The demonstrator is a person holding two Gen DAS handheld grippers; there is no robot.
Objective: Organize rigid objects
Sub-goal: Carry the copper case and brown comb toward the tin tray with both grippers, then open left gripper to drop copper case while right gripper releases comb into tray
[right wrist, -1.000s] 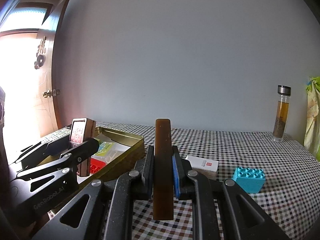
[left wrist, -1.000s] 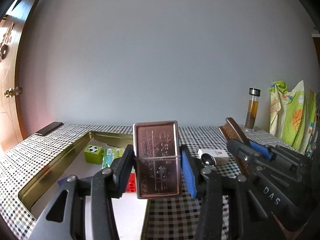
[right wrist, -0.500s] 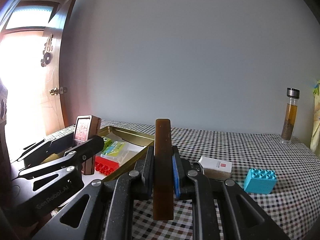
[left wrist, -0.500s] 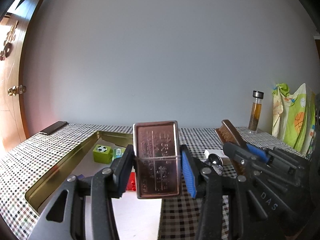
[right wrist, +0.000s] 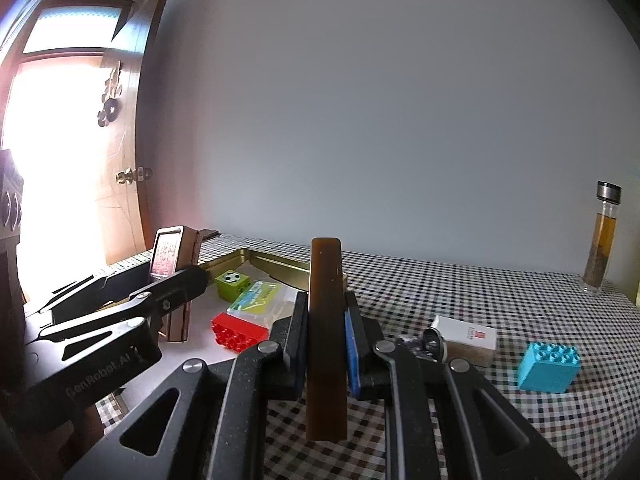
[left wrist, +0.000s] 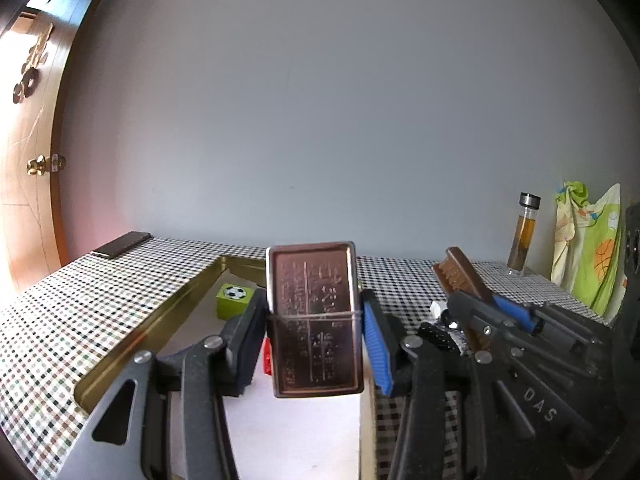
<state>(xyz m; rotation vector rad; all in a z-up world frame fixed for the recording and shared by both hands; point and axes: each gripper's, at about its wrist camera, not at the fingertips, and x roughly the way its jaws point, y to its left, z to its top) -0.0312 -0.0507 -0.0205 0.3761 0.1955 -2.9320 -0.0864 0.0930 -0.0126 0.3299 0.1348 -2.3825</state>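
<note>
My left fingers (left wrist: 316,344) are clamping the upright copper-coloured metal case (left wrist: 315,320) over the gold tray (left wrist: 176,304); my right fingers (right wrist: 326,340) are clamping the brown wooden brush (right wrist: 326,336) beside the tray's right edge.

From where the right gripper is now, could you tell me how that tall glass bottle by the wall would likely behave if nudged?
The glass bottle stands upright, tall and narrow, so a push near its metal cap would probably tip it. Being round, it would likely roll across the checked tablecloth once down. Its clear wall looks like glass and it holds brown liquid, so it may be breakable and fairly heavy for its size.
</note>
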